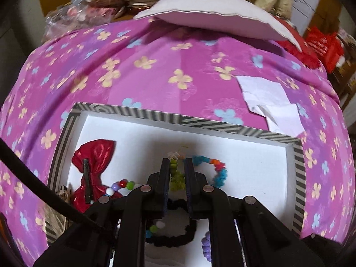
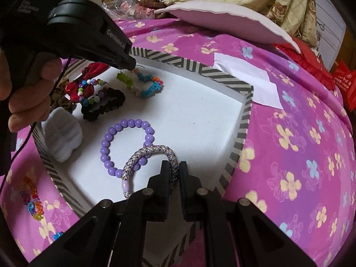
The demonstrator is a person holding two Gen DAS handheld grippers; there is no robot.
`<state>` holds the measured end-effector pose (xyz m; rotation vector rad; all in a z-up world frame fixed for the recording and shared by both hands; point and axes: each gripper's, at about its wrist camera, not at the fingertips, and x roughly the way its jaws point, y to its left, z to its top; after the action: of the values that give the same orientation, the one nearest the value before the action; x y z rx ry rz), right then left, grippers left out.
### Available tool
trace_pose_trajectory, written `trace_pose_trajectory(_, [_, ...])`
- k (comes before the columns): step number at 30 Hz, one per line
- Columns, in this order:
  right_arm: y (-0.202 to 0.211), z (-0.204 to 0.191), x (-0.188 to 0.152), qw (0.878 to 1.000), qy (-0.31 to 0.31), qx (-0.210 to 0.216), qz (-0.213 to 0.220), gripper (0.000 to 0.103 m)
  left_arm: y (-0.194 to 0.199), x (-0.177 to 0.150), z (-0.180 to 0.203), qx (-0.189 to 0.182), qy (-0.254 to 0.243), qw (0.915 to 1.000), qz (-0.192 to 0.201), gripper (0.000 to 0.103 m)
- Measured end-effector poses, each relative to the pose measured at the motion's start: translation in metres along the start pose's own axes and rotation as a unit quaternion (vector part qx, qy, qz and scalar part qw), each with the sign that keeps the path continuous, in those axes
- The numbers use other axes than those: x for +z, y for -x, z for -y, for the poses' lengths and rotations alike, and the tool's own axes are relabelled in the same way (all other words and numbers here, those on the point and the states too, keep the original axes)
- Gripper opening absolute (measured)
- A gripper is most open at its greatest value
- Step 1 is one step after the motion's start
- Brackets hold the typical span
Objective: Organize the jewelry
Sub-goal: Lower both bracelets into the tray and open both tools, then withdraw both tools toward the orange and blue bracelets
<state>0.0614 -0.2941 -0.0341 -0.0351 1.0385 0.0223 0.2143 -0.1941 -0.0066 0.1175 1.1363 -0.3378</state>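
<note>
The left gripper [image 1: 177, 163] reaches down into the striped box [image 1: 227, 126], its fingers drawn close around the green end of a multicoloured beaded bracelet [image 1: 217, 171]. The green beads [image 1: 174, 166] sit in the narrow gap against the left finger; whether both pads press them cannot be told. The bracelet's blue and orange loop curls away to the right of the fingers on the white box floor. In the right wrist view the same gripper comes in from the upper left, tilted downward, its tip at the far edge of that bracelet [image 2: 142, 83], with the person's left hand [image 2: 29, 95] wrapped around the handle.

The right gripper [image 2: 173, 169] is nearly closed on a sparkly rope bracelet [image 2: 153, 153], whose band passes between the fingers at the near side of the box. The band arches up and left from the tips, overlapping a purple bead bracelet [image 2: 124, 146] that lies flat on the box floor.

Further in lie a black scrunchie [image 2: 104, 103] with a bracelet of mixed coloured beads [image 2: 89, 93] over it, and a red bow clip [image 1: 93, 169] by the far-left wall. A white fluffy piece [image 2: 61, 135] leans on the left wall. Outside the box, on the pink flowered cloth [image 2: 289, 144], a rainbow bead strand [image 2: 31, 195] lies to the left.
</note>
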Motion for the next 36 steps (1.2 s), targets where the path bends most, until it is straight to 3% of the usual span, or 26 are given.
trace_pose_trajectory(2, [-0.002,-0.001,-0.001,1.0,0.0,0.001,-0.003,0.008,0.001,-0.001,-0.006,-0.007,0.015,0.9999,-0.001,0.033])
trace_pose_trajectory(5, [-0.001,0.001,-0.001,1.0,-0.011,0.009,0.0,0.012,0.006,-0.005,-0.009,-0.019,0.019,0.9996,-0.002,0.042])
trace_pose_trajectory(7, [0.005,0.002,-0.002,1.0,-0.02,0.011,0.006,0.021,0.011,-0.008,-0.01,-0.027,0.021,0.9994,-0.002,0.05])
trace_pose_trajectory(9, [0.013,0.002,-0.004,0.999,-0.028,0.013,0.015,0.041,0.02,-0.014,-0.012,-0.032,0.023,0.9992,0.0,0.051])
trace_pose_trajectory(19, [0.058,0.005,-0.025,0.995,-0.08,0.031,0.054,0.044,0.074,-0.058,-0.017,-0.009,0.01,0.999,0.042,0.052])
trace_pose_trajectory(36, [0.123,-0.043,-0.064,0.989,-0.103,0.05,0.095,0.061,0.144,-0.162,-0.035,0.045,0.002,0.9917,0.12,0.052])
